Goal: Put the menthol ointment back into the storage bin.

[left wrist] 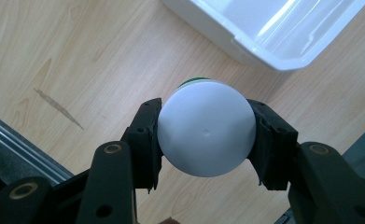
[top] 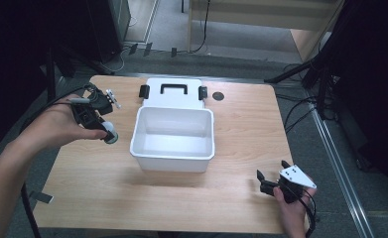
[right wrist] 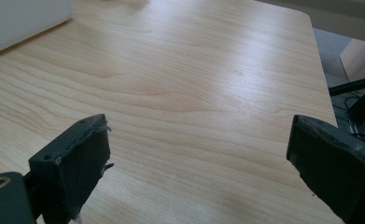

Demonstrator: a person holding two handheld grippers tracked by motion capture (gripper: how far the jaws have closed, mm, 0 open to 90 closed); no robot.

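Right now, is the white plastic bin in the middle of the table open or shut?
Open. The white plastic bin has no lid on it, and its bare inside shows. A flat white lid with a black handle lies behind it.

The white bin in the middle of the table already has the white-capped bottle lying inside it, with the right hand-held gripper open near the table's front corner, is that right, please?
Not quite. The bottle is not in the bin: the left hand-held gripper holds it above the table, beside the bin, as the left gripper view shows. The bin's inside looks bare in the high view. The right hand-held gripper is indeed open near the front corner.
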